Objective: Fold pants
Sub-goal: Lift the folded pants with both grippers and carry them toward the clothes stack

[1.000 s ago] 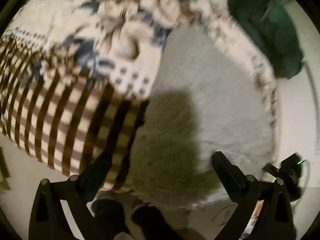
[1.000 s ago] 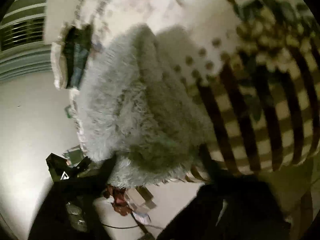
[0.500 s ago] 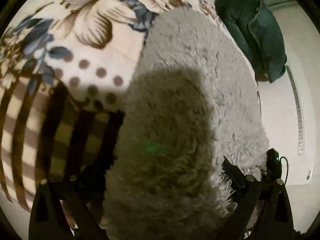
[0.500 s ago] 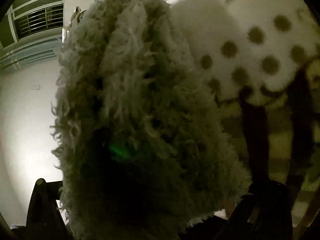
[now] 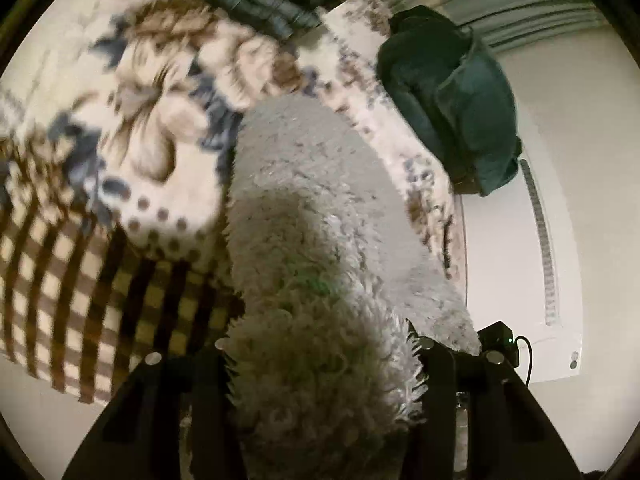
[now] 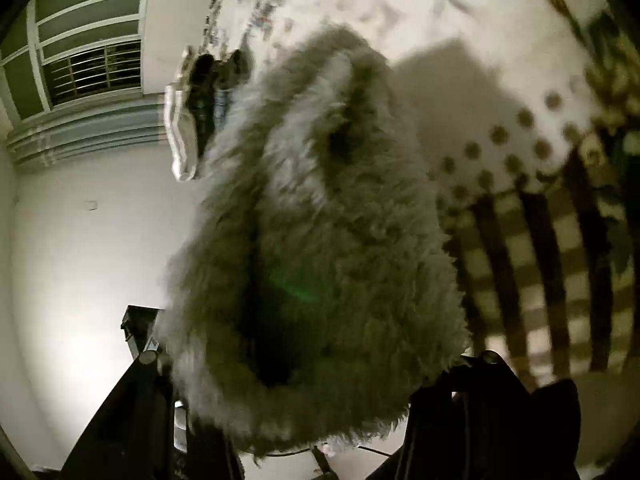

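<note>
Left wrist view: the left claw [image 5: 320, 392] was clamped on a bunched end of the fluffy grey pants [image 5: 320, 240], the pile swelling up between its two black fingers [image 5: 436, 400] and hiding their tips. From the claw the pants ran away along the bed, lying on a blanket [image 5: 120, 152] printed with large brown and blue flowers, a band of dots and brown checks. A dark green garment [image 5: 452, 96] lay heaped near the bed's far corner, apart from the pants, and another dark folded piece [image 5: 248, 4] sat at the far edge of the blanket. A small black device [image 5: 500, 340] with a green light and a cable showed just beyond the right-hand finger, against the pale floor.

Right wrist view: the right claw [image 6: 316, 392] gripped the same pants [image 6: 320, 220], a thick wad of grey fleece filling the space between its fingers [image 6: 148, 400] and covering most of the frame. The fleece rose from the claw toward the dotted and checked blanket [image 6: 540, 200] on the right. A barred window [image 6: 92, 72] and a white wall [image 6: 80, 240] stood at the left; dark clothing [image 6: 204, 92] lay at the bed's far end.
</note>
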### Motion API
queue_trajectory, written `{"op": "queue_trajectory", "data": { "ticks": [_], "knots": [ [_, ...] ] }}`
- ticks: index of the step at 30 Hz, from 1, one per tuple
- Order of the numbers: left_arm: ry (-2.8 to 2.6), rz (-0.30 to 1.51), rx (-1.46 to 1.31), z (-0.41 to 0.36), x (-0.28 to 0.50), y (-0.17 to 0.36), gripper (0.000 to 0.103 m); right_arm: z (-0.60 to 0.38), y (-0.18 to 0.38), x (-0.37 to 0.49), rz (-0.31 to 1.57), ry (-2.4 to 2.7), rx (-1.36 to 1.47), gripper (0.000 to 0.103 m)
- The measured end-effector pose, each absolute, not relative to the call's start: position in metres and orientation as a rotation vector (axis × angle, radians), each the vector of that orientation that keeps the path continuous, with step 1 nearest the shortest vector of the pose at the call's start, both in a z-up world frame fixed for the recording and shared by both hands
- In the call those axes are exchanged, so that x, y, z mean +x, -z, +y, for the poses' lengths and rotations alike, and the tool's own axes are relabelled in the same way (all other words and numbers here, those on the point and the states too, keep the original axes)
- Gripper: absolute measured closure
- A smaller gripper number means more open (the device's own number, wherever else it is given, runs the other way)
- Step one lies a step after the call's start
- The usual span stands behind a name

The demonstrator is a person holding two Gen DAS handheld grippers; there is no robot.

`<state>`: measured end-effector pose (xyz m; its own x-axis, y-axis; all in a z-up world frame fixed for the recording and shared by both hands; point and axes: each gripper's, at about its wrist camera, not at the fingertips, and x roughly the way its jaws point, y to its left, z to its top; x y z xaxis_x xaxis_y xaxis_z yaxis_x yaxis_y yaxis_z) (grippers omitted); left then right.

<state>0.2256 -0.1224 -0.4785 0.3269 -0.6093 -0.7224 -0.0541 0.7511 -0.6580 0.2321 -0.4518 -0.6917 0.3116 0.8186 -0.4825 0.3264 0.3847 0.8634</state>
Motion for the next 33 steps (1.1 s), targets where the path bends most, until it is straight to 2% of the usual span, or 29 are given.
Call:
{"op": "queue_trajectory", "data": {
  "ticks": [4,9,15,19,22,26,30,33],
  "knots": [
    [0.396,1.167,-0.651,-0.109,0.235,0.426,0.060,-0.458,0.638,0.240,1.251,-0.491,1.162,0.055],
    [0.394,1.096,-0.642,-0.086,0.265,0.357,0.060,-0.437,0.550,0.295,1.187,-0.550,1.101,0.055],
    [0.409,0.967,-0.640,-0.040,0.365,0.281,0.060,-0.383,0.457,0.407,1.087,-0.585,1.024,0.055],
    [0.432,0.909,-0.630,-0.001,0.458,0.255,0.060,-0.343,0.417,0.503,1.022,-0.578,1.004,0.055],
    [0.447,0.881,-0.613,0.031,0.537,0.252,0.060,-0.303,0.412,0.585,0.990,-0.562,0.972,0.055],
    [0.446,0.887,-0.574,0.067,0.633,0.289,0.060,-0.251,0.428,0.687,0.993,-0.537,0.943,0.055],
    [0.414,0.944,-0.572,0.097,0.687,0.353,0.060,-0.219,0.473,0.747,1.030,-0.503,0.961,0.055],
    [0.381,1.020,-0.579,0.108,0.692,0.393,0.060,-0.201,0.503,0.767,1.090,-0.475,0.935,0.055]
  ]
}}
